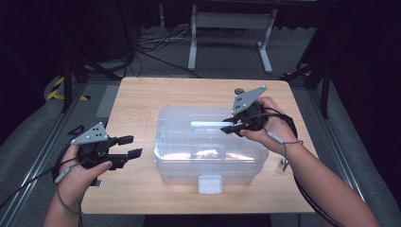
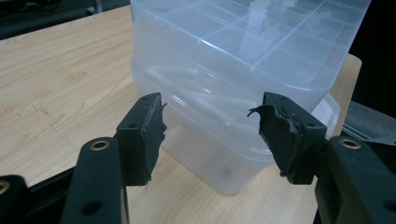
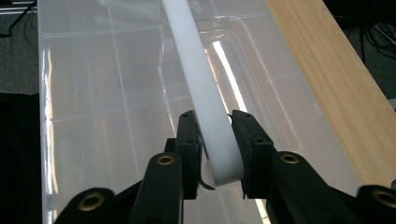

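Observation:
A clear plastic storage box point(image 1: 208, 146) with a ribbed lid point(image 3: 116, 93) stands in the middle of the wooden table point(image 1: 137, 99). Its white carry handle point(image 3: 201, 88) runs along the lid top point(image 1: 208, 124). My right gripper point(image 1: 231, 126) reaches over the box from the right and is shut on the end of that handle point(image 3: 219, 154). My left gripper point(image 1: 134, 146) hovers left of the box, jaws wide open with nothing between them point(image 2: 208, 135). The box's corner point(image 2: 224, 140) lies just ahead of it.
A white latch point(image 1: 210, 183) sits on the box's near side. A small dark object point(image 1: 239, 91) lies at the table's back right. A white metal frame point(image 1: 231, 28) and cables are on the floor beyond the table.

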`<state>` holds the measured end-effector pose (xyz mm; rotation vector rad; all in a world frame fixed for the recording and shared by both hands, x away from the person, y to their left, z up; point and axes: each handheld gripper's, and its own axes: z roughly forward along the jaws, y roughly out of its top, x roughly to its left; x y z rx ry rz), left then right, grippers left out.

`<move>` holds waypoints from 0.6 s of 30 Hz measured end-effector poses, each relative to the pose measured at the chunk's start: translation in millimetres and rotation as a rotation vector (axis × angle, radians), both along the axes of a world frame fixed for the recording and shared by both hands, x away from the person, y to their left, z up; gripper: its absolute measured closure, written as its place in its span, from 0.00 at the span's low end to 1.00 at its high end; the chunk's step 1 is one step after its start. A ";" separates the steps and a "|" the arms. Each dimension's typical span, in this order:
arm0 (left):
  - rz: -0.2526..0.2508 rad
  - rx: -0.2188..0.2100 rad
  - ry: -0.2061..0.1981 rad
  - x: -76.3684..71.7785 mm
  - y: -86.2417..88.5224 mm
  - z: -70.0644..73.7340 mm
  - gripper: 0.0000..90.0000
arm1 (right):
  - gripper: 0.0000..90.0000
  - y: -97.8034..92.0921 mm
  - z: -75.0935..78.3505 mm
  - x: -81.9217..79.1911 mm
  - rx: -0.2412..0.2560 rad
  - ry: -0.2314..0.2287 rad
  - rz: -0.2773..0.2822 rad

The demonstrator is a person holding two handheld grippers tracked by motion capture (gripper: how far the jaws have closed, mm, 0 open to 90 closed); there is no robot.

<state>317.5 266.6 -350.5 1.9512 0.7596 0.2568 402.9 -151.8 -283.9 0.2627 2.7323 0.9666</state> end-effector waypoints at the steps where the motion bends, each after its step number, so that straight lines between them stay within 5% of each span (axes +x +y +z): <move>1: 0.001 -0.001 0.000 0.0 0.2 0.1 0.45 | 0.82 0.3 0.5 0.7 0.000 0.002 -0.005; 18: 0.003 -0.006 -0.015 -2.0 2.3 2.5 0.45 | 0.80 -2.5 16.8 25.5 0.043 0.046 -0.039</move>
